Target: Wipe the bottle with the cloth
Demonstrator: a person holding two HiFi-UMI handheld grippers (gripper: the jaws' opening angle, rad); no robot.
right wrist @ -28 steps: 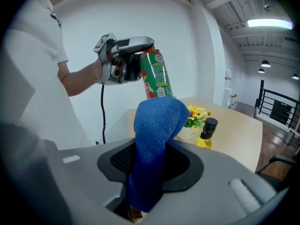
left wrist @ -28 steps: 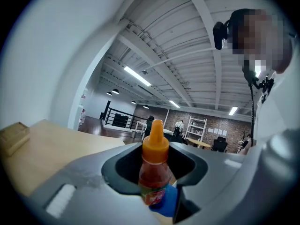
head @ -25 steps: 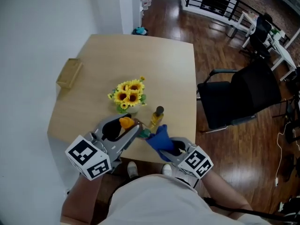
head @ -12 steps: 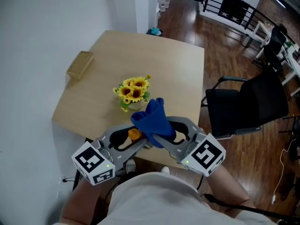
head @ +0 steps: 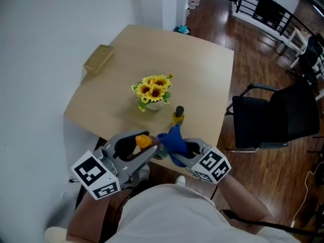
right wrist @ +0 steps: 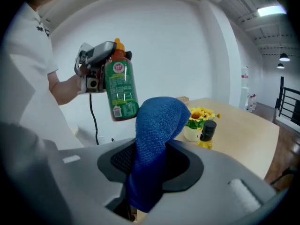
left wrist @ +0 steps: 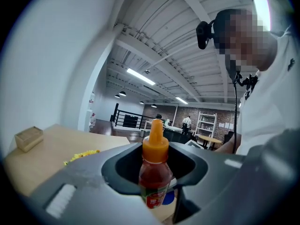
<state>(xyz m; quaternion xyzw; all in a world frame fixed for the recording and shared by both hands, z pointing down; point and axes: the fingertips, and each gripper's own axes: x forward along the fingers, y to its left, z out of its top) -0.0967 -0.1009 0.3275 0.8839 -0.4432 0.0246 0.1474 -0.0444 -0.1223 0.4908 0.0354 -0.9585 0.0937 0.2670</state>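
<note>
A sauce bottle [left wrist: 154,172] with an orange cap, red contents and a green label [right wrist: 119,90] stands between the jaws of my left gripper [left wrist: 157,191], which is shut on it. In the head view the bottle's cap [head: 143,141] shows above the table's near edge. My right gripper [right wrist: 145,182] is shut on a blue cloth [right wrist: 154,144] that sticks up from its jaws. The cloth [head: 172,142] is just right of the bottle; whether they touch I cannot tell.
On the wooden table [head: 202,59] stand a pot of sunflowers [head: 153,91] and a small yellow bottle with a black cap [head: 177,116], just beyond the grippers. A wooden box [head: 98,58] lies at the table's left edge. A black chair [head: 273,118] stands to the right.
The blue cloth, raised high half a second ago, has come back down beside the bottle. The small yellow bottle behind it shows again.
</note>
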